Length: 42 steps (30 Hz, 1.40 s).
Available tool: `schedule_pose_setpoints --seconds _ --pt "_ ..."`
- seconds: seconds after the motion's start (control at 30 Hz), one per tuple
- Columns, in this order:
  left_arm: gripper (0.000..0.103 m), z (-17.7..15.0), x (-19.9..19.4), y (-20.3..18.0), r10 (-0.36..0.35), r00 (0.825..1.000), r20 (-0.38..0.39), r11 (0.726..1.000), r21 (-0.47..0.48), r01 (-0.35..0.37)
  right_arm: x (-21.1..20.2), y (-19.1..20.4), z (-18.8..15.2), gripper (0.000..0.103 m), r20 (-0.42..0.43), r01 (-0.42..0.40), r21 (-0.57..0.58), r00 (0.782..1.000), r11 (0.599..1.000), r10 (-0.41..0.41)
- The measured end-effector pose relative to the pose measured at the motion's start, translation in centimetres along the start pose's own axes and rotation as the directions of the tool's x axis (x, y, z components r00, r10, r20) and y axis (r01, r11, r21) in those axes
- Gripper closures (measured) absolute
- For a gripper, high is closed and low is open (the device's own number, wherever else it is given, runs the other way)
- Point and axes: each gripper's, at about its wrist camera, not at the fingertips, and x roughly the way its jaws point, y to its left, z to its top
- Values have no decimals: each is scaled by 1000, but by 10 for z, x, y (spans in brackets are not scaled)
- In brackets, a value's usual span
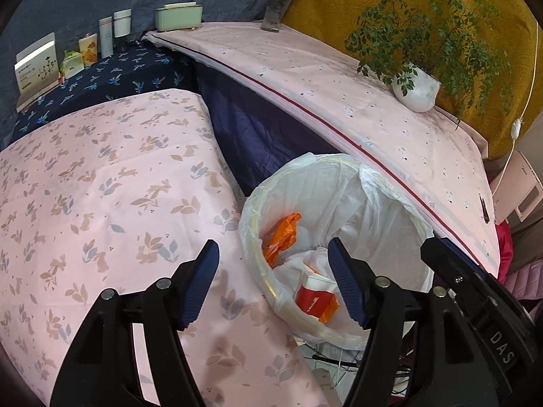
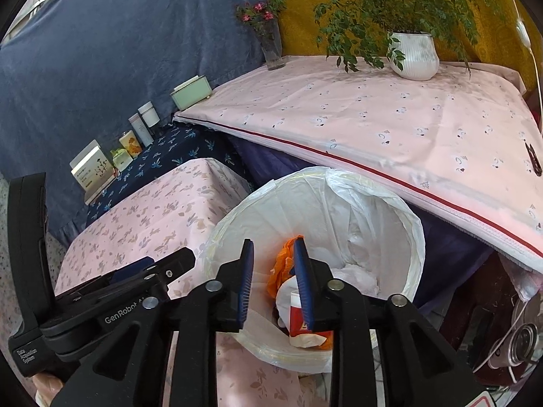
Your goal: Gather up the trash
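Note:
A round bin lined with a white plastic bag (image 1: 383, 190) (image 2: 366, 203) stands between two cloth-covered tables. Inside lie an orange plastic scrap (image 1: 280, 237) (image 2: 281, 264), crumpled white paper (image 2: 353, 279) and a red and white carton (image 1: 314, 298) (image 2: 300, 322). My left gripper (image 1: 273, 283) is open and empty, over the bin's left rim. My right gripper (image 2: 273, 279) is open with a narrow gap, empty, above the bin's opening. The right gripper's body shows at the right of the left wrist view (image 1: 475, 291); the left gripper's body shows at the left of the right wrist view (image 2: 112, 298).
A pink rabbit-print table (image 1: 101, 203) lies left of the bin. A pink table (image 1: 373, 108) behind it carries a potted plant (image 1: 415, 88), a glass flower vase (image 1: 275, 10) and a green box (image 1: 178, 17). Boxes and bottles (image 1: 85, 51) line a dark blue shelf.

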Motion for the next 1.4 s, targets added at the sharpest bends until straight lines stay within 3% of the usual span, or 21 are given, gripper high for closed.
schedule_pose_setpoints --seconds 0.23,0.47,0.57,1.0,1.4 --pt "38 -6 -4 7 19 1000 -1 1000 -7 -19 -4 10 -4 62 -1 29 -37 1000 999 -29" --pt "30 -12 -14 10 49 999 22 999 6 -50 -11 19 -14 40 0 86 -87 996 992 -86" --pt "24 -15 -18 11 74 997 34 997 12 -74 -14 20 -18 38 -3 119 -106 993 987 -119" --pt "13 -34 -31 19 146 988 50 989 21 -147 -23 24 -34 21 -14 215 -162 975 963 -220" --pt "9 -49 -40 32 192 980 46 981 -15 -191 -29 37 -50 19 -24 250 -224 965 942 -262"
